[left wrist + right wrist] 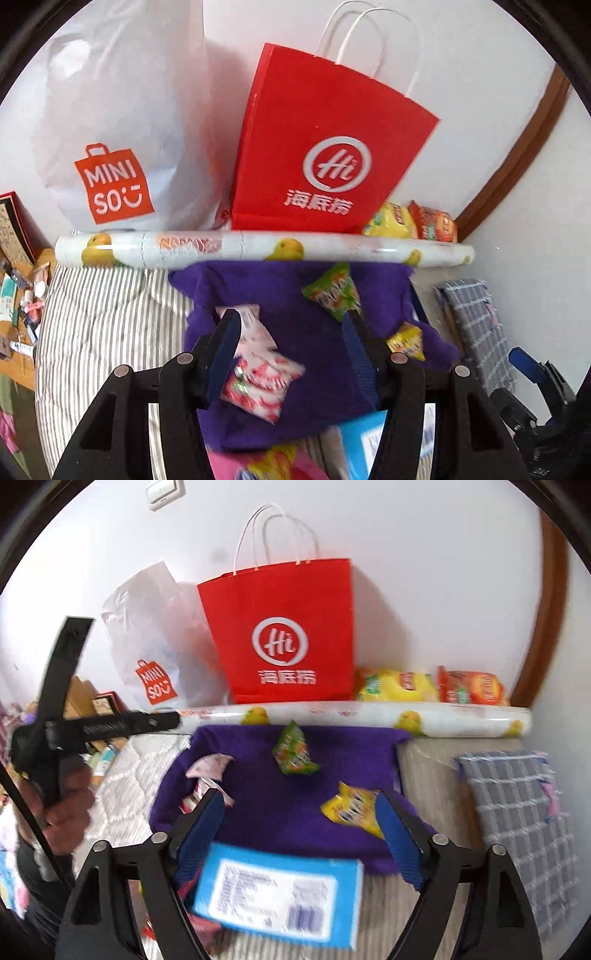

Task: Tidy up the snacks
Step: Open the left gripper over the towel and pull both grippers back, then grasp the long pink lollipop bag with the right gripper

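A purple cloth [303, 332] [277, 805] lies on the bed with small snack packets on it. A pink-and-white packet [258, 373] [207, 771] lies at its left, a green packet [332, 291] [293, 755] at the middle back, a yellow packet [406, 341] [351, 806] at the right. A blue box [277, 890] [362, 443] lies at the near edge. My left gripper [291, 325] is open over the cloth, its left finger by the pink packet. My right gripper [299, 805] is open above the blue box.
A red paper bag [325, 147] [284, 635] and a white Miniso bag [110, 140] [155, 646] stand against the wall behind a duck-print roll [258, 247] [369, 716]. Yellow and orange chip bags [432, 688] lie behind it. A checked cloth [524, 819] lies right.
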`<state>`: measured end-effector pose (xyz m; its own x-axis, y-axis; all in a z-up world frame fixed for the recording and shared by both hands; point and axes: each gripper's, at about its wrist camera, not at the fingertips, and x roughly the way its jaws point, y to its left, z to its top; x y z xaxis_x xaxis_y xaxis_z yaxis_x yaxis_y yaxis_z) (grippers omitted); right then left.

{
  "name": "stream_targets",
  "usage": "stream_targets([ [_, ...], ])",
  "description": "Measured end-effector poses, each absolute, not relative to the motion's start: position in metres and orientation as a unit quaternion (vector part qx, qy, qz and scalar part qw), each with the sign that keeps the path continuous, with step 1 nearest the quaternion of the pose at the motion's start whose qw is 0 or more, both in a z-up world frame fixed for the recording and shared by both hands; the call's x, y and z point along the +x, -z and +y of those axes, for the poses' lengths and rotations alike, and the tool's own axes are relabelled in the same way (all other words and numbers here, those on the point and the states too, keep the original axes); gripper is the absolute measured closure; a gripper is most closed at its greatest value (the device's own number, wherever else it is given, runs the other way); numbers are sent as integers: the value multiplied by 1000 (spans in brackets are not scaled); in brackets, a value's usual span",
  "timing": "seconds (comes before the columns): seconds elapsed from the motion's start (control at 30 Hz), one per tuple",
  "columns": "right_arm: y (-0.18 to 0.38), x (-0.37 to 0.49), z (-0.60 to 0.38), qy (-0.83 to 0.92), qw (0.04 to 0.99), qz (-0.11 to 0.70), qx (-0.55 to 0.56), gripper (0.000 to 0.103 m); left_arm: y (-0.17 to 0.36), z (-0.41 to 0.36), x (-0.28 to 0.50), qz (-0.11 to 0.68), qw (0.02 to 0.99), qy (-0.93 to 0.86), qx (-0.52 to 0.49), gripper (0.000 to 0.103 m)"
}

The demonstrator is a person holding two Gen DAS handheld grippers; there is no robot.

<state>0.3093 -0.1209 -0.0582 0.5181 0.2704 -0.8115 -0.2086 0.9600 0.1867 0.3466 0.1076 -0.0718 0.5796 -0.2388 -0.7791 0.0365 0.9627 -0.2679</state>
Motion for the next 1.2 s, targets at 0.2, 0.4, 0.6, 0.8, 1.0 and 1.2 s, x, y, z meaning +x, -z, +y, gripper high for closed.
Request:
stream_targets([
  [0.2,48,259,-132,-116,889,441,40,14,68,114,295,449,883,79,-109,46],
  [0.4,50,217,-133,-115,895,427,64,14,79,125,253,457,879,68,-120,46],
  [0.6,73,188,-126,-177,864,462,97,14,93,130,216,462,875,65,-128,46],
  [0.8,106,149,-109,-206,846,489,58,17,112,132,193,472,869,60,-134,46],
  [1.0,127,125,-103,-214,835,505,30,20,122,129,185,477,865,64,-141,46],
  [1.2,139,109,-86,-231,831,505,-20,20,131,124,176,484,862,70,-138,46],
])
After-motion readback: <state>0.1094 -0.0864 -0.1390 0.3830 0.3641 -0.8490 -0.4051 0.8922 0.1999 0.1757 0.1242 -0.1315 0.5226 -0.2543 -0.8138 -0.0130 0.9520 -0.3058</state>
